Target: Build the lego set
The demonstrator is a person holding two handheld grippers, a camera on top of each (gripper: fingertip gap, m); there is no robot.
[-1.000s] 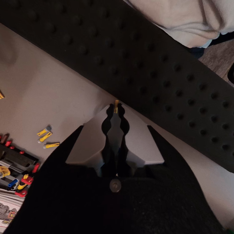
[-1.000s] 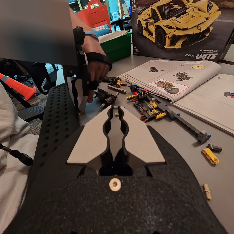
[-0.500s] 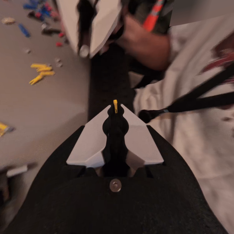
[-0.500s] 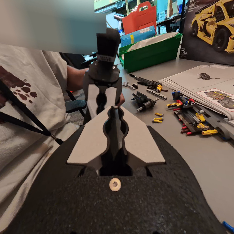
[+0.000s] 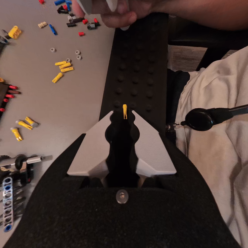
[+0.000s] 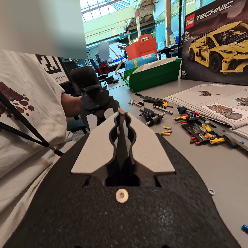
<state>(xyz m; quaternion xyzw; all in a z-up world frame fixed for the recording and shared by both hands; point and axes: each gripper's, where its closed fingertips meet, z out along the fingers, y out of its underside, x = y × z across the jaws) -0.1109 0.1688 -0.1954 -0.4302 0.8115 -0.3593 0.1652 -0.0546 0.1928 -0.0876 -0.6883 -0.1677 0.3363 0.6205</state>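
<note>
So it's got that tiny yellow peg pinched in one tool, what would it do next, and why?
Probably carry the yellow peg back over the table toward the half-built frame. The left tool is shut on the peg but is off the table's edge, over a black studded chair arm, and the right tool looks empty.

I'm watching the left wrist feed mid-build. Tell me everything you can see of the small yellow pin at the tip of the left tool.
The small yellow plastic pin is a slim peg, pinched between the tips of the left tool, whose jaws are nearly closed on it. It points straight ahead along the fingers: the rounded, collared end sticks out past the tips, the slotted end sits between them. It looks whole. Only the tool touches it; behind it lies the black perforated strip at the edge of the grey table.
</note>
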